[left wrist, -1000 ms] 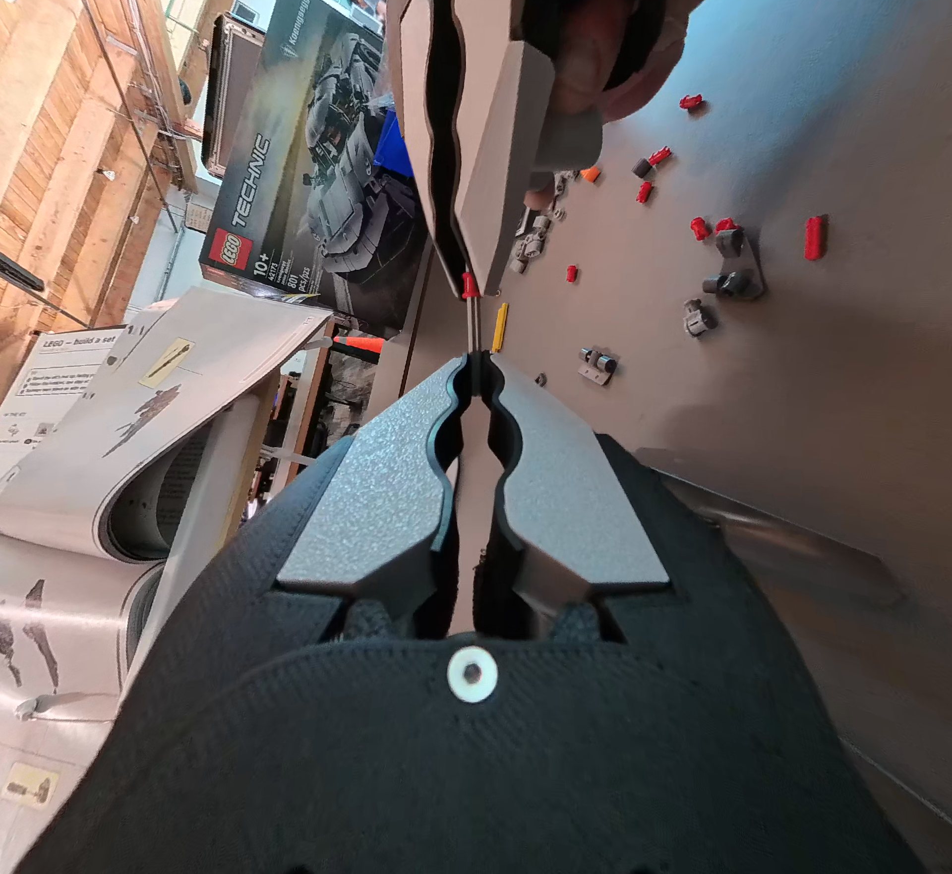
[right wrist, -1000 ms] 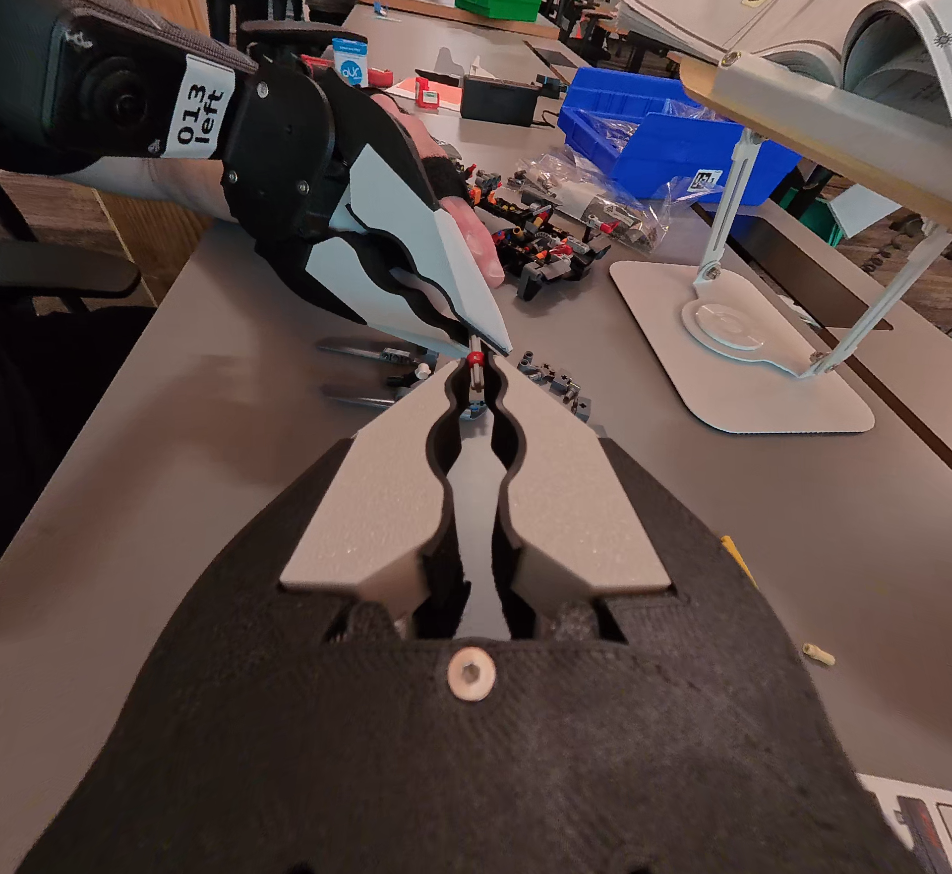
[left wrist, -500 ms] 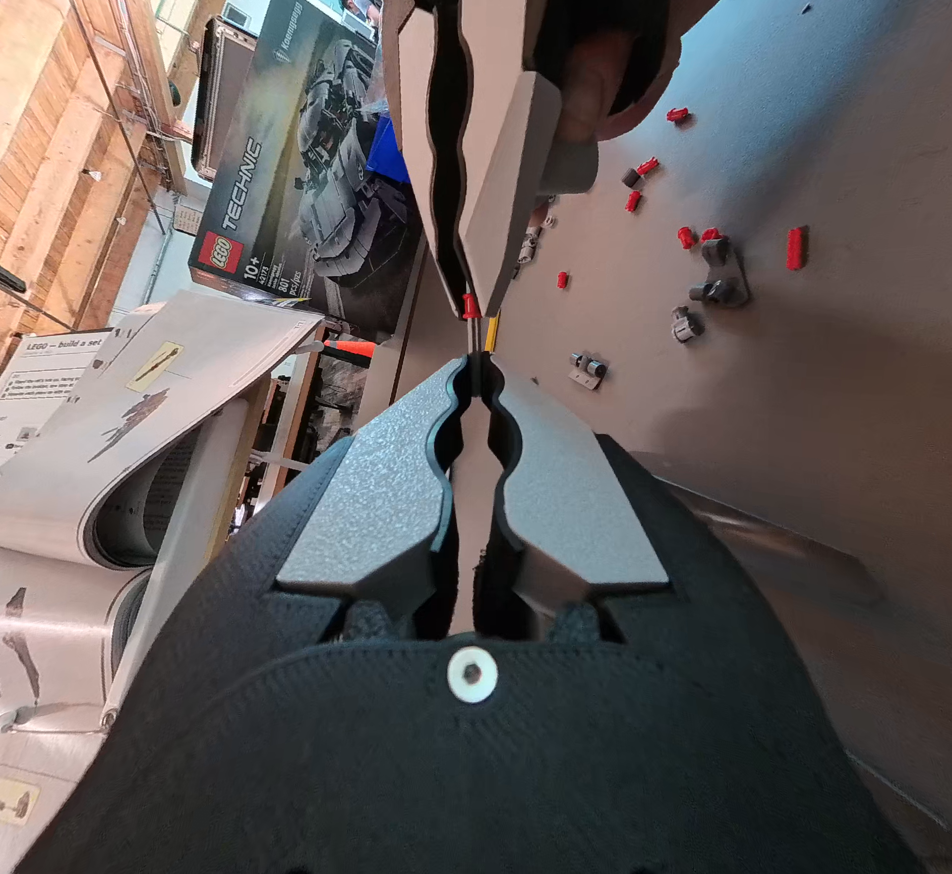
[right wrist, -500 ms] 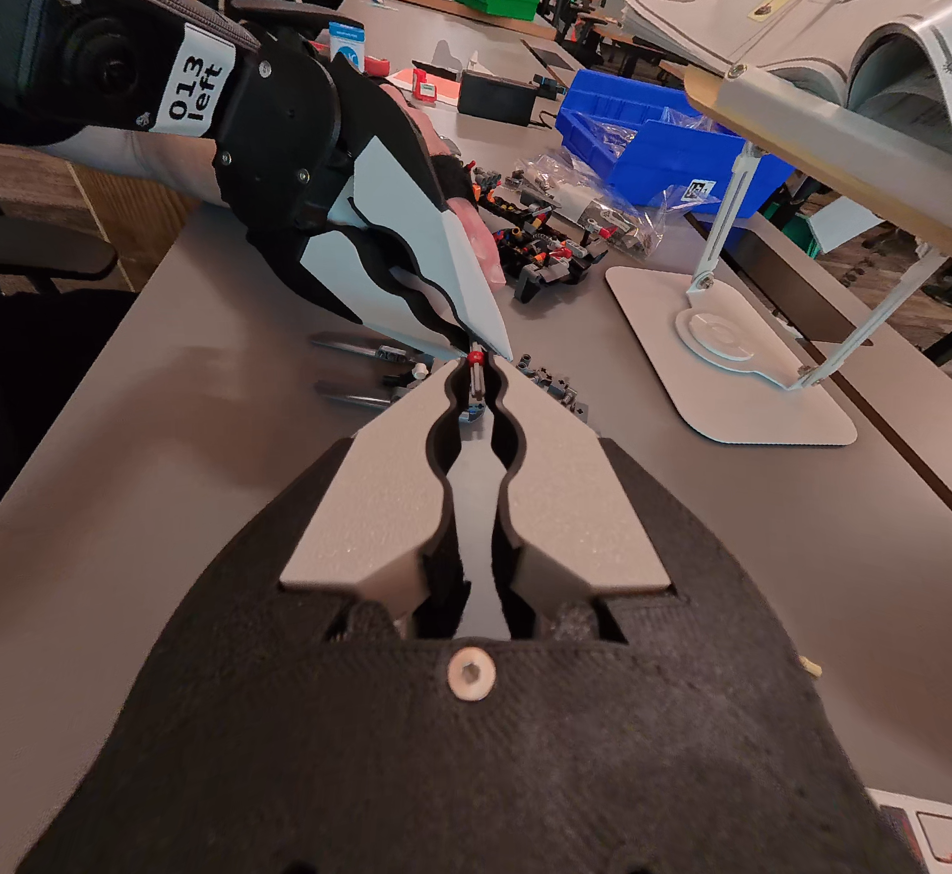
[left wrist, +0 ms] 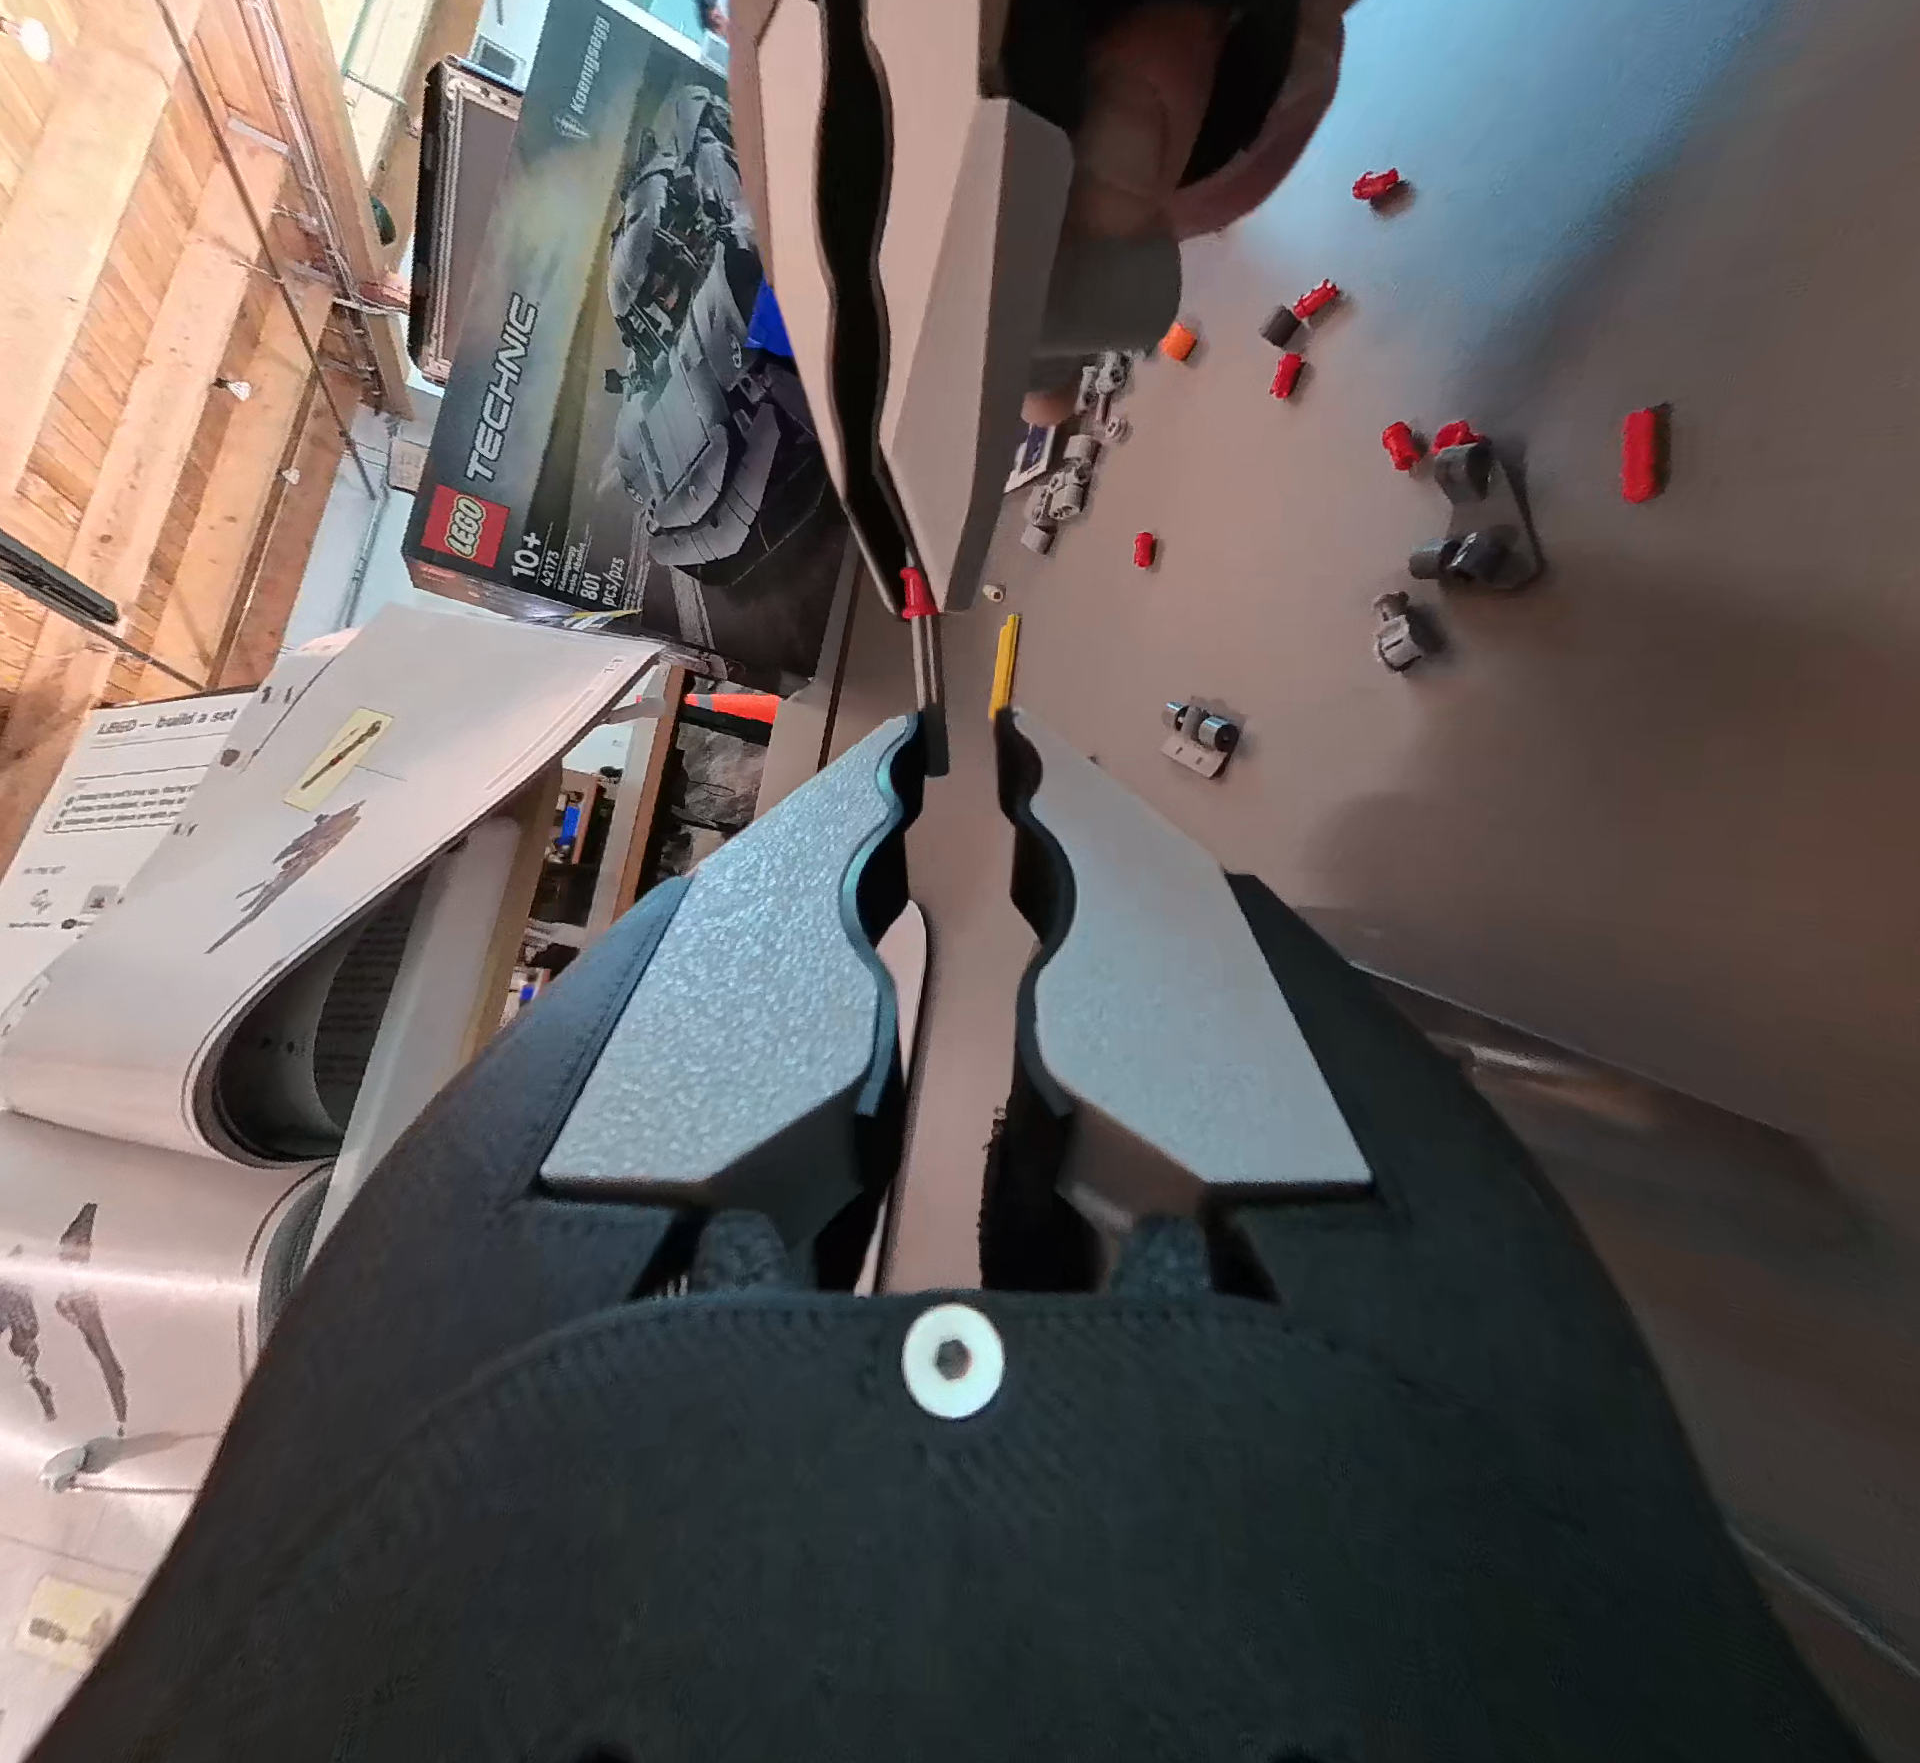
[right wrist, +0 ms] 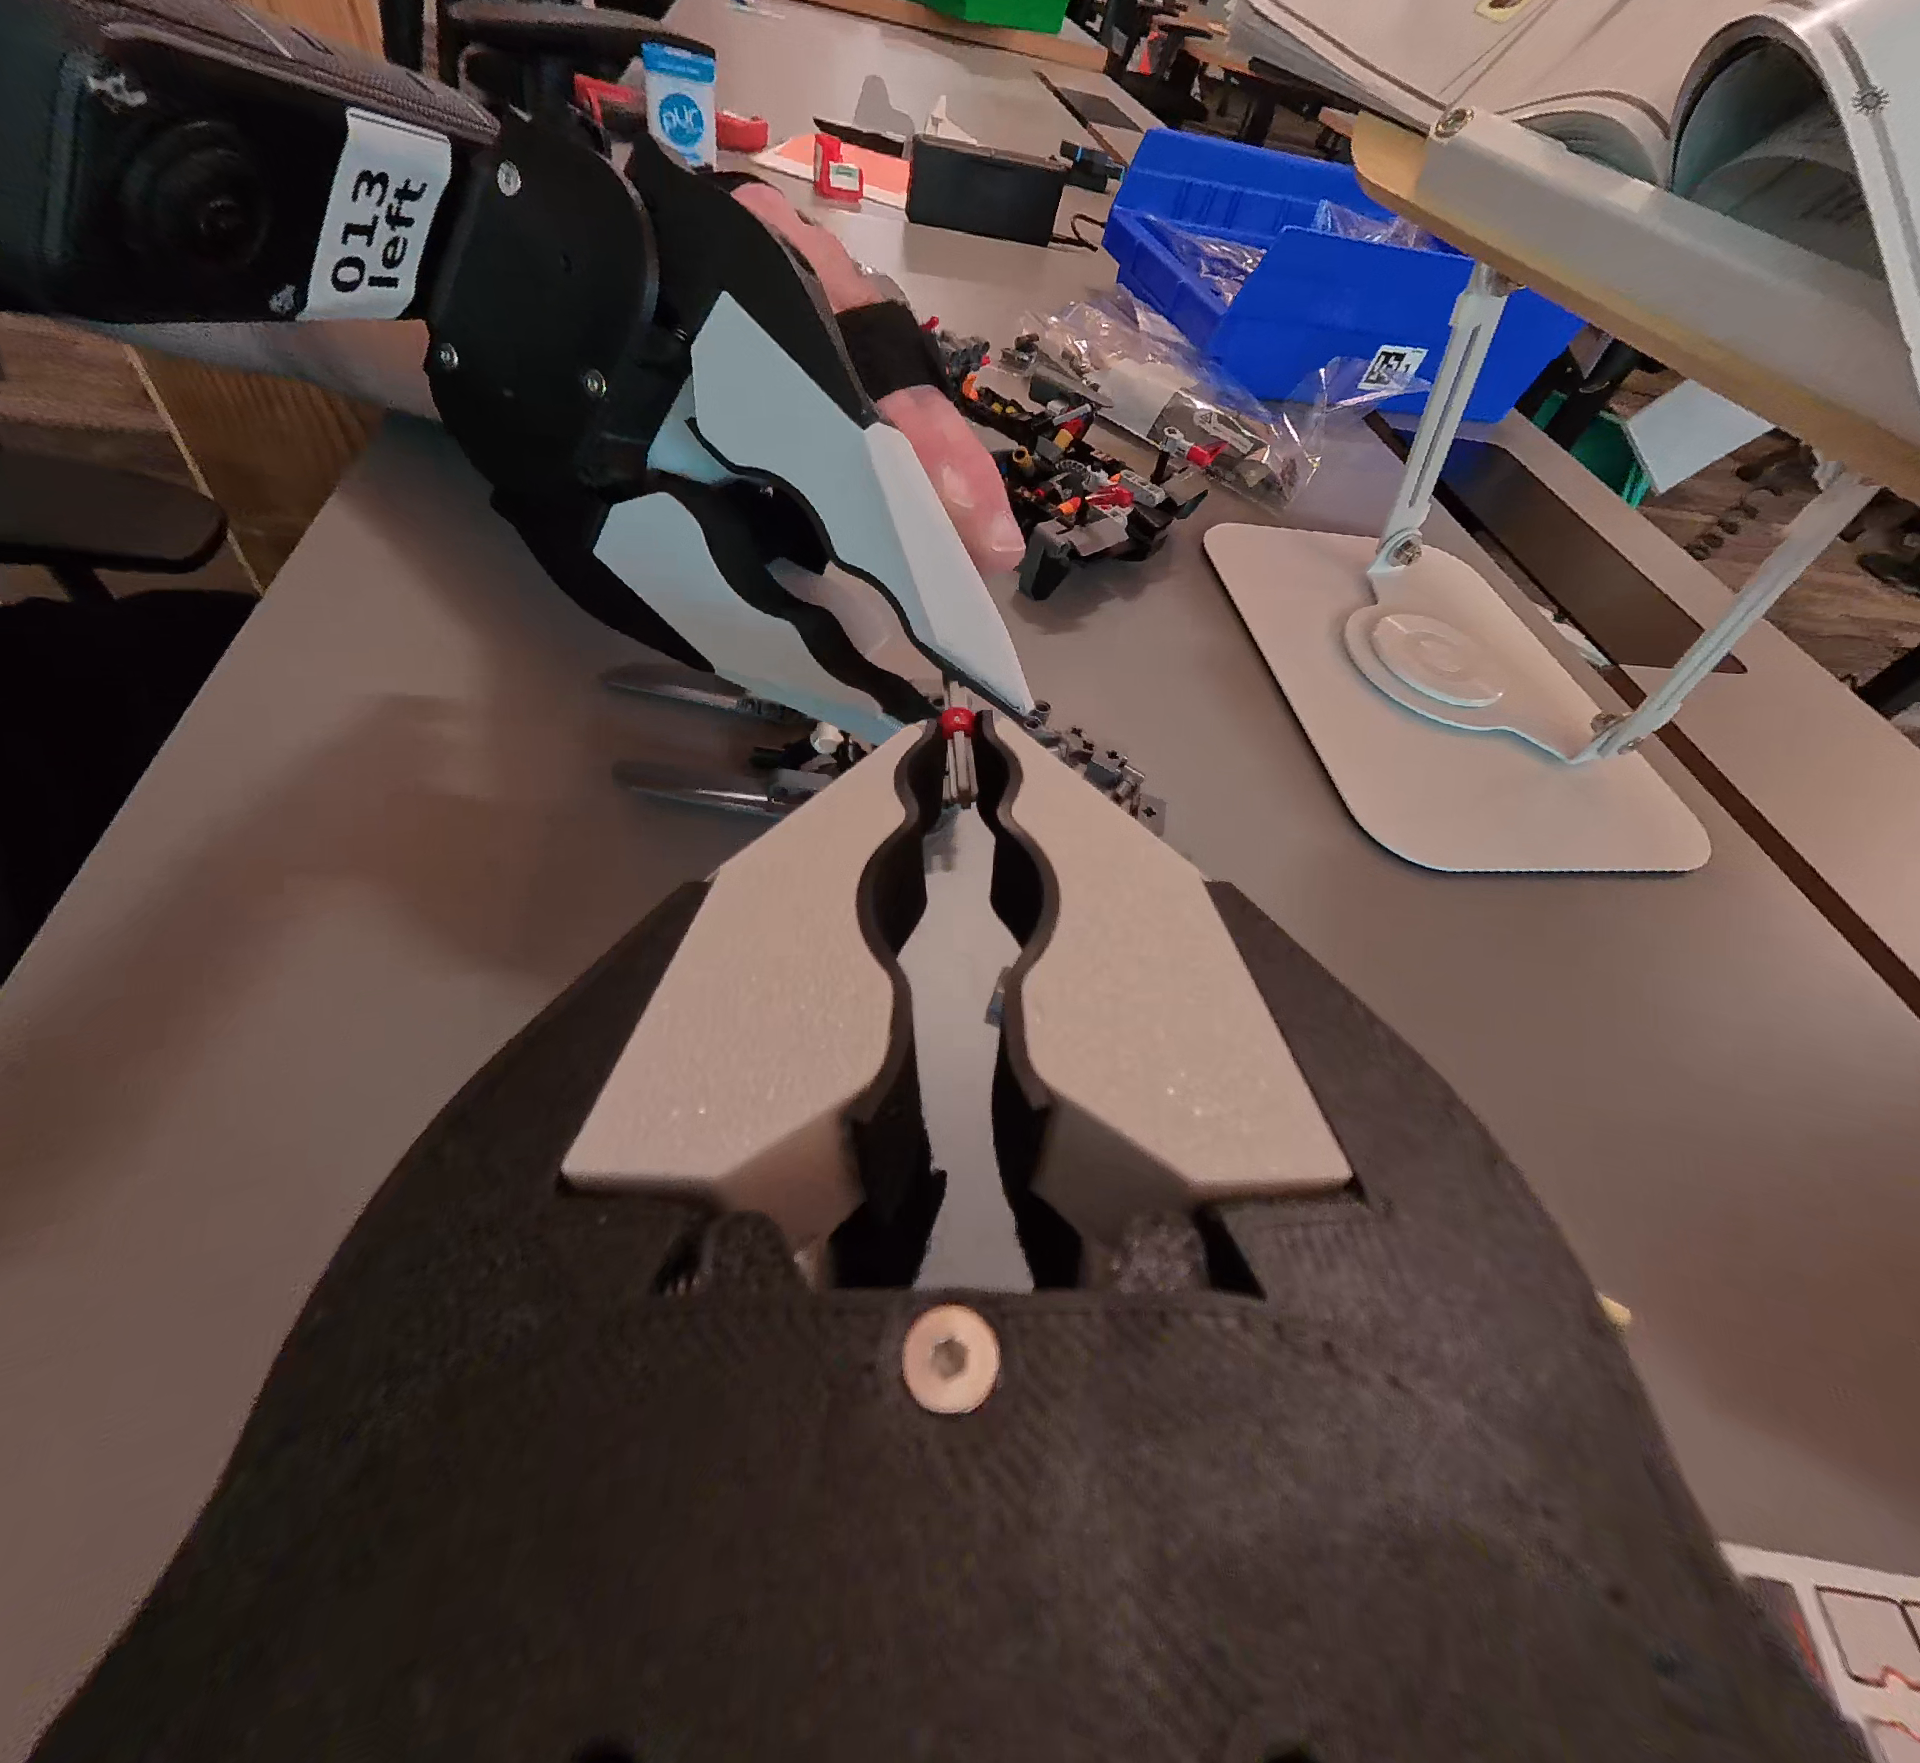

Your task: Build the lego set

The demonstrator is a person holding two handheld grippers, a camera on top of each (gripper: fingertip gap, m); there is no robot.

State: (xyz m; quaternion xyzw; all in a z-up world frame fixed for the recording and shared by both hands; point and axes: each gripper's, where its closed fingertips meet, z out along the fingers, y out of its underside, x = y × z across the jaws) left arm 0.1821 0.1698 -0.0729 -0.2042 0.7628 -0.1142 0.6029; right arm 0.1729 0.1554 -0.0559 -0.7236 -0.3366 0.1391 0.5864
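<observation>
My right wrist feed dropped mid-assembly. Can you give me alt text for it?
The right gripper is shut on a thin grey axle capped by a small red bush. The left gripper meets that bush from the upper left. Behind, on the grey table, are a partly built model and a blue bin.

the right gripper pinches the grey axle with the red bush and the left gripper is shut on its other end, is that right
Not quite. The left gripper is open, not shut: the left wrist view shows its fingers standing apart, with the grey axle lying beside one of them. The right gripper does pinch the axle with the red bush.
</observation>
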